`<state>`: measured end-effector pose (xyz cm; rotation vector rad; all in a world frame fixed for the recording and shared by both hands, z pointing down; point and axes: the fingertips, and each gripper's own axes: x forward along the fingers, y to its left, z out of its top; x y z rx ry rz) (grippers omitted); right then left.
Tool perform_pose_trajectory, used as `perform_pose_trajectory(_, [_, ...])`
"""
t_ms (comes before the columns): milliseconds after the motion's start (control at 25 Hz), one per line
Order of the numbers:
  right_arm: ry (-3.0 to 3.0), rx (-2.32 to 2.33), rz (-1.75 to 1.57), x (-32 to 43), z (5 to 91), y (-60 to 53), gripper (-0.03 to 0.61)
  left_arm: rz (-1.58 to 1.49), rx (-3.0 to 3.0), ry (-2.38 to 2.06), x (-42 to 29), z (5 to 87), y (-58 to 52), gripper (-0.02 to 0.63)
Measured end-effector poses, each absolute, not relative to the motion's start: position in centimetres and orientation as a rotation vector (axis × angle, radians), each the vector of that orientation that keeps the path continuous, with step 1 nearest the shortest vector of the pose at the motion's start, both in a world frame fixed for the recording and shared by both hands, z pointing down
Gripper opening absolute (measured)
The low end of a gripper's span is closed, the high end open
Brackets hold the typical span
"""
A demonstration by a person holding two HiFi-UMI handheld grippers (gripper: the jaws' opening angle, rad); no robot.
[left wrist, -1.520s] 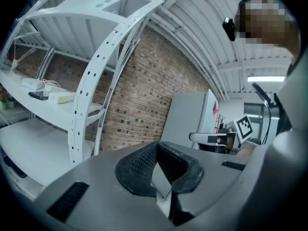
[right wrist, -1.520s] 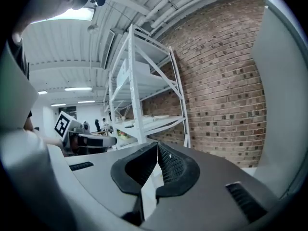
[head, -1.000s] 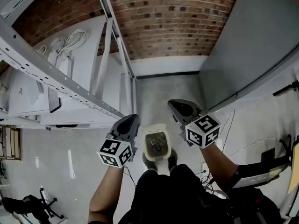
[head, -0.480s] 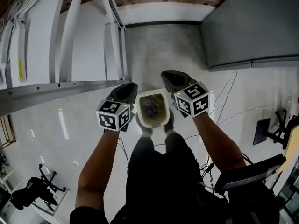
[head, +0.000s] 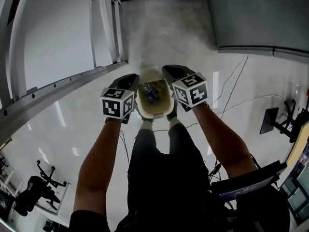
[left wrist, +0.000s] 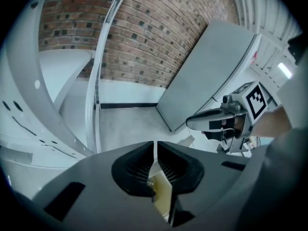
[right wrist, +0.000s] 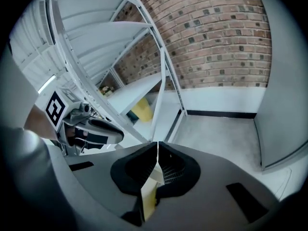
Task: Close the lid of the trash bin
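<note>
A cream trash bin (head: 155,111) stands on the floor just in front of the person's feet. Its lid is up and some rubbish shows inside. My left gripper (head: 133,77) hangs close by the bin's left side, jaws shut with nothing in them. My right gripper (head: 169,69) hangs by the bin's right side, also shut and empty. In the left gripper view the shut left gripper (left wrist: 155,146) has a strip of the cream bin (left wrist: 161,197) below it and the right gripper (left wrist: 193,123) across from it. The right gripper view shows the right gripper (right wrist: 158,147) and the bin (right wrist: 148,196).
A white metal shelving rack (head: 72,81) runs along the left. A grey panel (head: 260,13) leans at the upper right. Cables (head: 236,81) trail on the glossy floor, with a black stand (head: 275,122) at right and an exercise bike (head: 34,197) at lower left.
The head view has tipped further down. Both grippers have closed in on the bin's two sides, and the bin sits higher in the picture. The lid stays up.
</note>
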<state>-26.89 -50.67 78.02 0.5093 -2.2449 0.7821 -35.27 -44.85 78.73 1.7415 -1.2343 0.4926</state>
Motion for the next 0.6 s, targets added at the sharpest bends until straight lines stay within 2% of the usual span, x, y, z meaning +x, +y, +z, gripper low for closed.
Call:
perform_pose_trajectory(400, [-2.192,0.510,0.829,-26.3,80.4,-48.6,0.009,0.465,1.729,-1.227,-35.1,80.1,-43.1,0.000])
perform_pose_trajectory(600, [-2.131,0.446,0.842,-24.1,81.0,-43.1,0.009,0.545,1.734,-1.131,-32.3,81.1,-37.6,0.000])
